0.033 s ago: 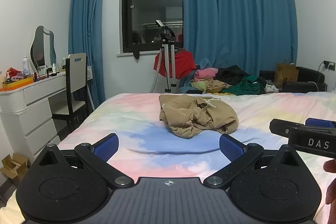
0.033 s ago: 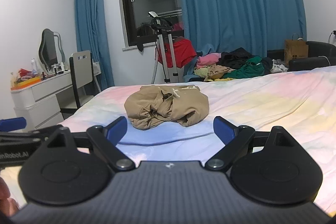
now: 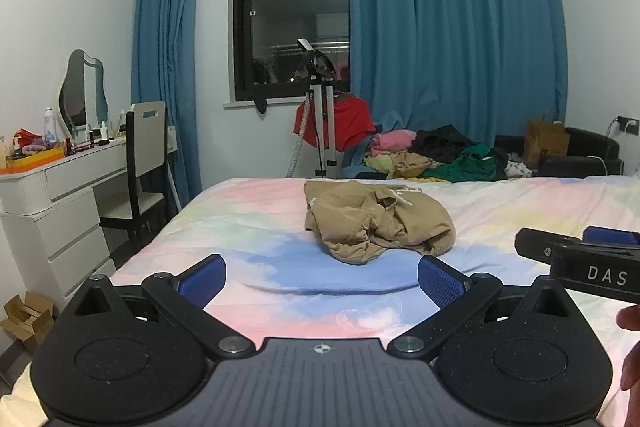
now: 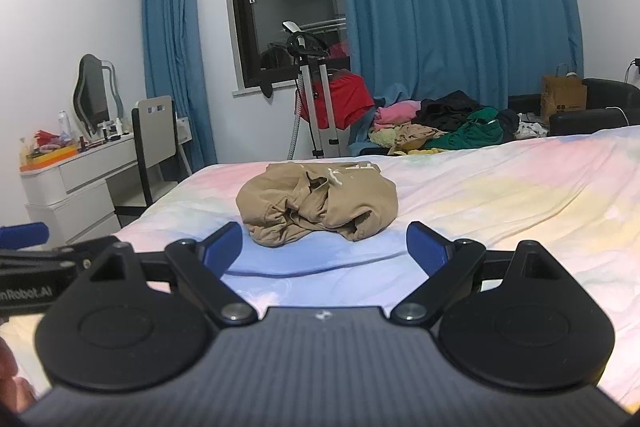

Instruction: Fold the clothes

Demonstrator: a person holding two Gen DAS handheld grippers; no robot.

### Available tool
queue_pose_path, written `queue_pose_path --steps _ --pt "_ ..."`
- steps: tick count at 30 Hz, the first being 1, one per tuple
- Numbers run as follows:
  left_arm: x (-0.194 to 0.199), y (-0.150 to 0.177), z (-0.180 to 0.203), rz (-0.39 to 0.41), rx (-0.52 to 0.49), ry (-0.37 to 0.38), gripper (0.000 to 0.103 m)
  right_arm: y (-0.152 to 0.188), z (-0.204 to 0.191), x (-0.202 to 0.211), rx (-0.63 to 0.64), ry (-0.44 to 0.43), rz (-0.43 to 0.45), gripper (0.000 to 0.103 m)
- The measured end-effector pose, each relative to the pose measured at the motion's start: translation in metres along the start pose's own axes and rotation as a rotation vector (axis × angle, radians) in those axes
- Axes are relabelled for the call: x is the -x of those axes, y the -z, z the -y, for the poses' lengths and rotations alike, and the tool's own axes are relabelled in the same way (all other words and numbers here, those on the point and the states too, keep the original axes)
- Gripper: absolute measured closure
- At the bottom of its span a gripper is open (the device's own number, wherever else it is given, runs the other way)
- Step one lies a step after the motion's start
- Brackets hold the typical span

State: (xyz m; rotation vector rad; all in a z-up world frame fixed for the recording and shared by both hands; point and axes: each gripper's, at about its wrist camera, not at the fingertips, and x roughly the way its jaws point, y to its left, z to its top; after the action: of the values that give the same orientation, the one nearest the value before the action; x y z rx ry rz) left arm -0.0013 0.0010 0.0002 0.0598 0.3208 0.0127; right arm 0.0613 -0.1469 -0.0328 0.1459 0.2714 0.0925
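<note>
- We see the crumpled tan cotton garment (image 3: 378, 221) lying in a heap on the pastel tie-dye bedspread (image 3: 256, 227), toward the far side of the bed and near its foot edge.
- From the left wrist view, the heap's long axis runs roughly left to right across the bed, its thick rolled end drooping toward the near right.
- A white drawstring or printed marking (image 3: 402, 193) shows on top of the bundle; we cannot tell which end is the waist or the hem.
- Our left gripper (image 3: 322, 277) hovers low above the bedspread, blue-padded fingers spread wide and holding nothing, the garment ahead and apart from them.
- Our right gripper (image 4: 324, 241) is likewise splayed wide and empty, pointing at the same tan bundle (image 4: 316, 209), which sits just beyond the fingertips without touching.
- In the right wrist view the bundle again stretches left to right, with its bulkier fold at the right.
- The right gripper also pokes into the left view from the right edge (image 3: 580, 253), level with the left one.
- Beyond the bed, a pile of mixed coloured clothes (image 3: 436, 159) lies under the blue curtains (image 3: 460, 27).
- A white dressing table (image 3: 60, 195) with a chair (image 3: 146, 155) stands at the left wall.
</note>
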Motion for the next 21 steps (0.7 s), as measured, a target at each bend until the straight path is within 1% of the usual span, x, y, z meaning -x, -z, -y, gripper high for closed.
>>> queue_pose_path --steps 5,16,21 --pt "0.003 0.001 -0.003 0.010 -0.003 -0.007 0.000 0.000 -0.001 -0.001 0.008 -0.007 0.009 0.013" --pt "0.011 0.003 -0.009 0.032 -0.011 -0.024 0.000 0.004 -0.002 0.000 0.022 0.014 0.004 0.013" --pt "0.008 0.002 -0.007 0.024 -0.015 -0.025 0.000 0.005 0.000 -0.004 0.019 0.016 -0.005 0.012"
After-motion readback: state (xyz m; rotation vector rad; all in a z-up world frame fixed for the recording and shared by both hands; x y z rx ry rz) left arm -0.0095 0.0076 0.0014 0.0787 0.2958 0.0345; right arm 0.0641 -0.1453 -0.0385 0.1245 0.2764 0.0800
